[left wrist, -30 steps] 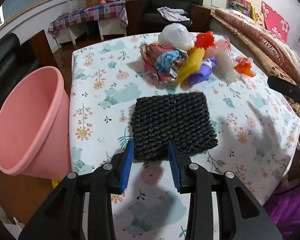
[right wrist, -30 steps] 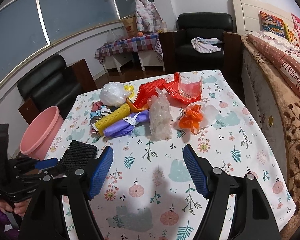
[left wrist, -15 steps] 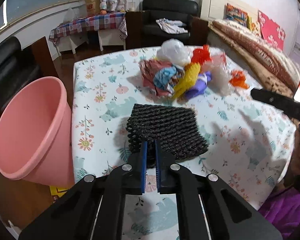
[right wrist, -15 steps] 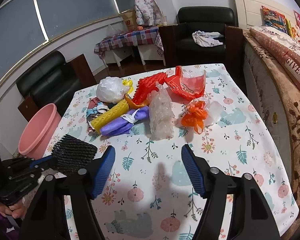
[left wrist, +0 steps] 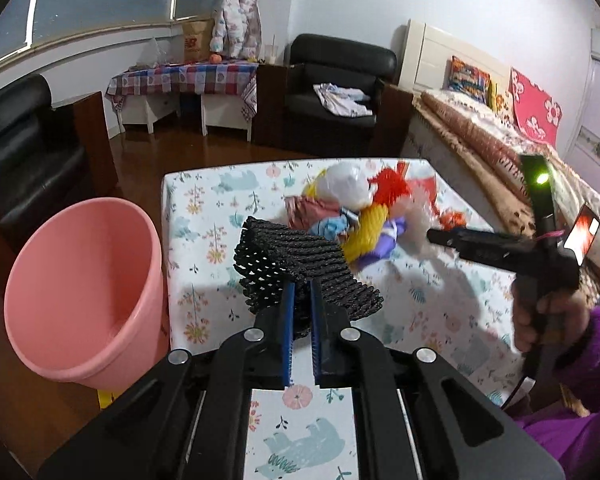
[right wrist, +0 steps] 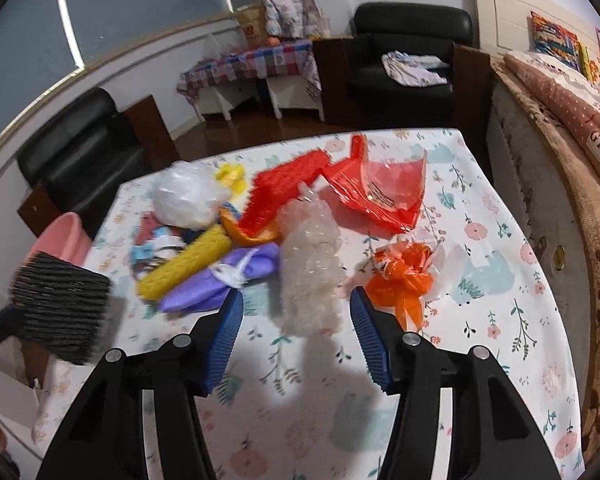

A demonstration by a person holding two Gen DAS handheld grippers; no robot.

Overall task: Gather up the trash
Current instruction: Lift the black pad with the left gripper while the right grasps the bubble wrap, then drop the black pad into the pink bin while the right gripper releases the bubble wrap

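Note:
My left gripper (left wrist: 301, 300) is shut on a black foam net (left wrist: 300, 268) and holds it lifted above the table, to the right of the pink bin (left wrist: 80, 296). The net also shows at the left of the right wrist view (right wrist: 60, 304). My right gripper (right wrist: 296, 312) is open, its fingers either side of a clear bubble-wrap piece (right wrist: 310, 268). A trash pile lies behind it: yellow foam net (right wrist: 188, 264), purple bag (right wrist: 220, 280), white bag (right wrist: 188, 200), red net (right wrist: 284, 192), red plastic tray (right wrist: 376, 192), orange ribbon bow (right wrist: 404, 288).
The floral tablecloth table (left wrist: 420, 320) has its left edge beside the pink bin on the floor. A bed (right wrist: 560, 120) runs along the right side. A black armchair (left wrist: 336, 92) and a low chequered table (left wrist: 188, 84) stand behind.
My left gripper closed on the black foam net and lifted it off the table. My right gripper moved forward to straddle the bubble wrap.

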